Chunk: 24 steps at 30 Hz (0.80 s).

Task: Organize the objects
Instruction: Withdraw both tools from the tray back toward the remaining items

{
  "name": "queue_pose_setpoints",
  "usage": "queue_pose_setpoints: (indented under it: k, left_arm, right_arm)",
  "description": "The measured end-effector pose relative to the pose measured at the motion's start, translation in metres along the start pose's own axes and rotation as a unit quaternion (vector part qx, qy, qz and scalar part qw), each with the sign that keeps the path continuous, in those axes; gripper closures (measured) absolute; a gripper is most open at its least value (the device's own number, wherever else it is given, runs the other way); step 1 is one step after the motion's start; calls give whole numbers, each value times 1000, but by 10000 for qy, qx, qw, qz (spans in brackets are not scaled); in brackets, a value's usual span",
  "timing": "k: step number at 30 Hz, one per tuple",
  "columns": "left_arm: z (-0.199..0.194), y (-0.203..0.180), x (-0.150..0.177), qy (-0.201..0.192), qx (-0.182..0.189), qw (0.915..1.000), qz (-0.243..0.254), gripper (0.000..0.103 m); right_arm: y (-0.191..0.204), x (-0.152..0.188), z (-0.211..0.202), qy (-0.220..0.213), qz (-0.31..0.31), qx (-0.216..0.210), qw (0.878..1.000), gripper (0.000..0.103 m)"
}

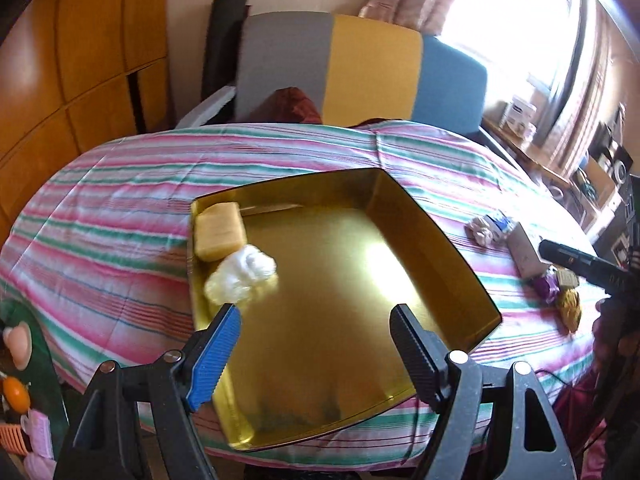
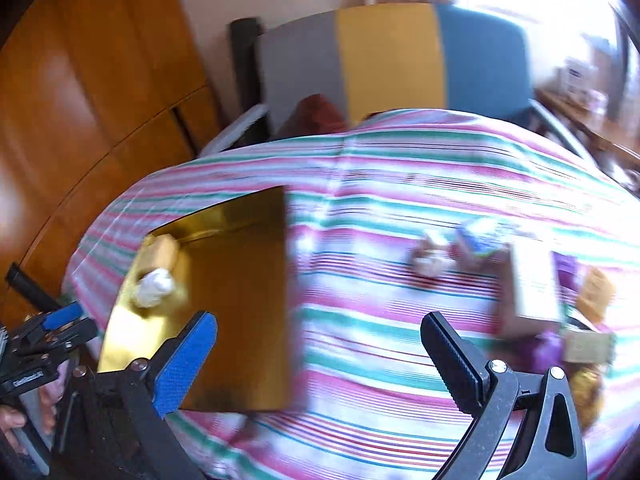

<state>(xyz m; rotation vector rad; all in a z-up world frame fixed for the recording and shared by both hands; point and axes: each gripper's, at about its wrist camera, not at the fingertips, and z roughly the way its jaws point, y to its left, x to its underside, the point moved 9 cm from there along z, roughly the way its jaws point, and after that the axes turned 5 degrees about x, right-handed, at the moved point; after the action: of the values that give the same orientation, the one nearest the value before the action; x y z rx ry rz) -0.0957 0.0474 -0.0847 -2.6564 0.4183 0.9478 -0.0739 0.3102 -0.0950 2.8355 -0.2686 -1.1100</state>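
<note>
A gold metal tray [image 1: 440,236] lies on the striped tablecloth [image 1: 120,208]. In it, at its far left corner, are a tan soap-like block [image 1: 219,231] and a white crumpled wad [image 1: 242,274]. My left gripper [image 1: 316,316] is open and empty above the tray's near part. My right gripper [image 2: 320,332] is open and empty over the cloth, right of the tray [image 2: 248,264]. A white box [image 2: 534,284], a pale crumpled item [image 2: 430,254], a blue-white item [image 2: 480,236], purple and gold wrapped pieces [image 2: 548,346] lie to the right; this view is blurred.
A grey, yellow and blue chair back [image 1: 360,68] stands behind the table. Wooden cabinets [image 1: 60,60] fill the left. A cluttered shelf [image 1: 580,168] sits at the right by the window. The other gripper [image 1: 588,264] shows at the right edge.
</note>
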Motion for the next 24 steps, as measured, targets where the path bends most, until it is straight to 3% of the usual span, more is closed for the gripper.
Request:
queue_pose_setpoints:
  k: [6, 14, 20, 24]
  left_arm:
    - [11, -35, -4, 109, 196, 9992, 337, 25]
    - [26, -82, -6, 306, 610, 9956, 638, 25]
    - [38, -114, -5, 572, 970, 9910, 716, 25]
    - [42, -139, -8, 683, 1242, 9866, 813, 25]
  right_arm:
    - [-91, 6, -23, -172, 684, 656, 9954, 0]
    - [-187, 19, -57, -393, 1559, 1313, 9782, 0]
    - [-226, 32, -67, -553, 2141, 1365, 9657, 0]
    - [-247, 42, -67, -669, 2914, 894, 9501, 0]
